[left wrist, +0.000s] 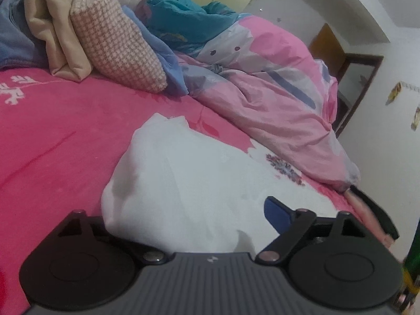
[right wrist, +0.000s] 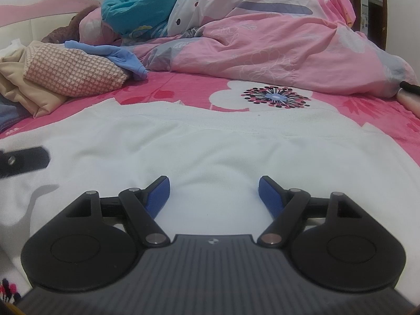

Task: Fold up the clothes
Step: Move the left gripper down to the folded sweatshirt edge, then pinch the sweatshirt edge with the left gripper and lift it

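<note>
one white garment [right wrist: 210, 152] spread flat, one houndstooth folded piece [right wrist: 76, 76], one beige folded piece [left wrist: 60, 31], one blue cloth [right wrist: 123, 57], one pink floral duvet [right wrist: 275, 52], one bed [left wrist: 52, 131]

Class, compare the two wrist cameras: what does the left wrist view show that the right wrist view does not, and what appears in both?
Only the left wrist view: a dark-framed mirror on the wall at right, and white fabric bunched over the left gripper, hiding one finger, so its jaws cannot be judged.

Only the right wrist view: the right gripper with jaws wide open over the flat cloth, and the dandelion print whole.

Both: the white garment on the pink sheet, the houndstooth piece, and the pink duvet.
</note>
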`<state>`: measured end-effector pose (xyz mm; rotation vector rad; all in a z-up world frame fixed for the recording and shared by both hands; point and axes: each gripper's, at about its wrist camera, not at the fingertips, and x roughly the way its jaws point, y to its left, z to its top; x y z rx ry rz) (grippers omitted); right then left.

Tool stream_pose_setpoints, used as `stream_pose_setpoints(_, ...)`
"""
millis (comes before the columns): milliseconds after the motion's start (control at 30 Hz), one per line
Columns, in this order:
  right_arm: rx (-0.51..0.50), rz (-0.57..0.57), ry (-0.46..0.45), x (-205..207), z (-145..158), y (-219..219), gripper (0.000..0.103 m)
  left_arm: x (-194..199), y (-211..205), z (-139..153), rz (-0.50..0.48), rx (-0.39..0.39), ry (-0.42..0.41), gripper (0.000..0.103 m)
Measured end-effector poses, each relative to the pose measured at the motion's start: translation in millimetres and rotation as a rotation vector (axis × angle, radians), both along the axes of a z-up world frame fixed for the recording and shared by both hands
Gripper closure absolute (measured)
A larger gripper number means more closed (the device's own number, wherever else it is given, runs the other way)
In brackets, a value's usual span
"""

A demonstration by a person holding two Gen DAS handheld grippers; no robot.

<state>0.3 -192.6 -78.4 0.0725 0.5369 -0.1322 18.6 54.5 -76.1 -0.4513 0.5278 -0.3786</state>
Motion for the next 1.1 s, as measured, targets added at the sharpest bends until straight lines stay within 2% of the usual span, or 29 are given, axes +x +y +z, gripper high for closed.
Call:
stream_pose_setpoints(133, -0.002, 0.000, 0.000, -0.3, 0.3, 0.8, 0.027, 9.9, -6.0, 5.8, 0.003, -0.010, 0.000, 0.030)
stream_pose_setpoints(233, -0.003, 0.002, -0.001, -0.7, 0.7, 0.9, 0.027, 15.3, -13.7, 12.6, -0.001, 0.022, -0.014, 0.048)
stream_pose_setpoints(300, 0.001, 0.004, -0.003, -1.5, 1.2, 0.6, 0.026, 17.4, -17.9, 19.1, -0.003, 0.052, -0.027, 0.066)
stream_pose_setpoints(367, 0.006, 0.006, -0.006, -1.5, 1.6, -0.1, 0.025, 17.7, -23.0, 27.2, 0.003, 0.084, -0.045, 0.078)
stream_pose_setpoints(400, 0.009, 0.005, -0.008, -2.3, 1.9, -0.6, 0.025, 17.9, -26.0, 31.1, 0.006, 0.100, -0.053, 0.081)
stream_pose_setpoints(633, 0.034, -0.002, -0.055, -15.6, 6.6, -5.1, 0.023, 7.6, -56.6, 61.2, -0.021, 0.186, -0.156, 0.086)
stream_pose_setpoints(900, 0.059, -0.059, -0.101, -36.1, 10.7, -29.1, 0.022, -7.3, -104.1, 94.0, -0.113, 0.228, -0.261, 0.088)
stream_pose_setpoints(1000, 0.066, -0.095, -0.118, -44.0, 11.6, -41.0, 0.025, -17.3, -126.5, 102.4, -0.167, 0.240, -0.295, 0.089)
stream_pose_setpoints(1100, 0.096, -0.151, -0.179, -59.7, 13.2, -60.7, 0.030, -27.3, -149.7, 107.4, -0.225, 0.249, -0.323, 0.089)
